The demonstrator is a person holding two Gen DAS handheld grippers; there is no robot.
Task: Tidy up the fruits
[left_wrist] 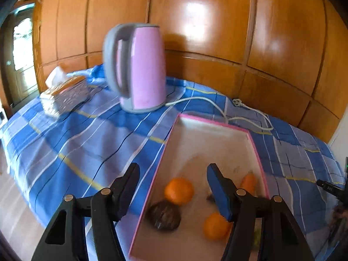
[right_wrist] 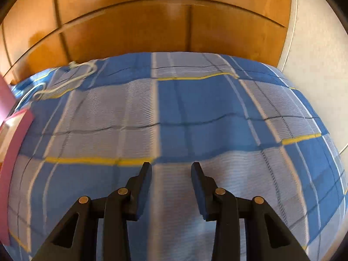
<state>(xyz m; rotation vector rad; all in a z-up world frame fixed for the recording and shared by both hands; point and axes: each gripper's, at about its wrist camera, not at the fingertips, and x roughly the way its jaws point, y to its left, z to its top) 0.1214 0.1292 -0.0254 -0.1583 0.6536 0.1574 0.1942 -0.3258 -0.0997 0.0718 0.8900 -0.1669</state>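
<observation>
A big shiny brown wooden wall (left_wrist: 217,32) stands behind everything. In front of it is a bed with a blue checked cover (left_wrist: 76,141) with white and yellow lines. On the cover, at about 11 o'clock in the left wrist view, stands a pink kettle (left_wrist: 141,69) with a grey handle, and its white cord (left_wrist: 217,104) runs off toward 2 o'clock. A tissue box (left_wrist: 65,91) lies at 10 o'clock. A flat box with a pink rim (left_wrist: 156,169) sits at 5 o'clock. The fruits are inside it: one orange (left_wrist: 178,191), a second orange (left_wrist: 214,226), a dark brown round fruit (left_wrist: 164,216) touching the first orange, and one more orange fruit (left_wrist: 249,182) near the far rim. The left hand-held gripper (left_wrist: 173,174) hangs over the box, released, with nothing in it. The right hand-held gripper (right_wrist: 171,169) is over bare cover, also released, its fingers only a little apart.
</observation>
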